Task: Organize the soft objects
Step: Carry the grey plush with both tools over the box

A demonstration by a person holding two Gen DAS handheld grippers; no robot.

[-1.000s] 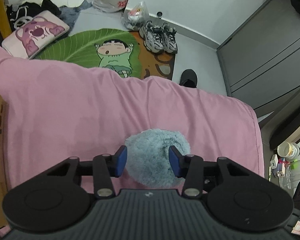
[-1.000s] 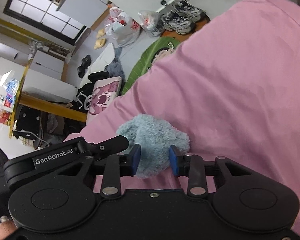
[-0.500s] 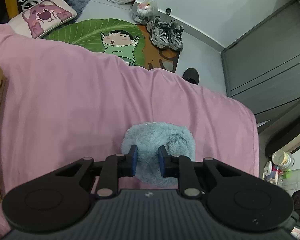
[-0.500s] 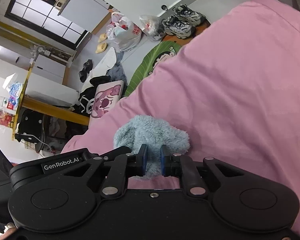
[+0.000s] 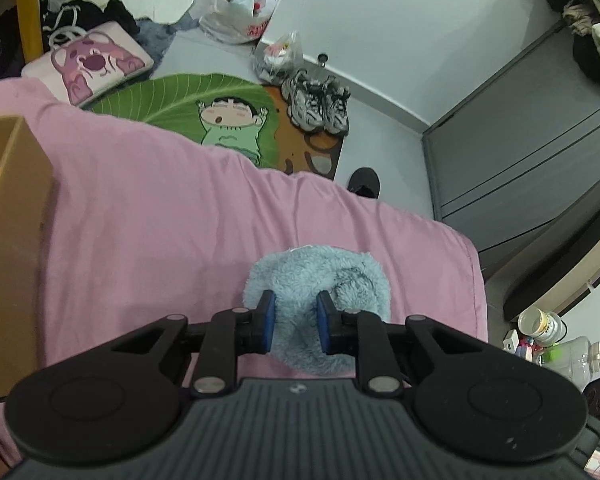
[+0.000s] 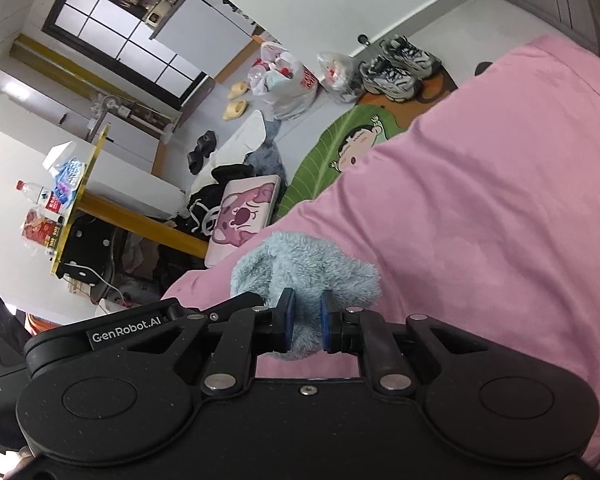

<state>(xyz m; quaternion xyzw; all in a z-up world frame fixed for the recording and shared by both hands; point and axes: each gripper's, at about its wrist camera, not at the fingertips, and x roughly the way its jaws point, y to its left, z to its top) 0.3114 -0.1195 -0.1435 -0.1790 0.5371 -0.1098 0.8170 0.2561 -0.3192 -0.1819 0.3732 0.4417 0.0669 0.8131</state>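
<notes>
The fluffy blue plush [image 5: 320, 280] lies on the pink bedspread [image 5: 148, 216], near the bed's 3 o'clock edge in the left wrist view. Both tools grip it. The left gripper [image 5: 294, 328] has its blue pads narrowed onto a fold of pile at the plush's near side; the bulk of the plush bulges out at 12 to 1 o'clock beyond the fingertips. The right gripper [image 6: 305, 326] pinches another fold, pads close together with fur squeezed between them; here the plush [image 6: 300, 268] spreads toward 11 and 1 o'clock.

Long axis: appears to run crosswise to both sets of fingers, though the bunched pile makes it hard to fix.

Cardboard box [image 5: 16, 240] stands on the bedspread at 9 o'clock of the left gripper, well apart from the plush, something orange inside. Judgement: the box is the likely destination, so the left gripper is the nearer carrier; the transfer runs toward 9 o'clock.
</notes>
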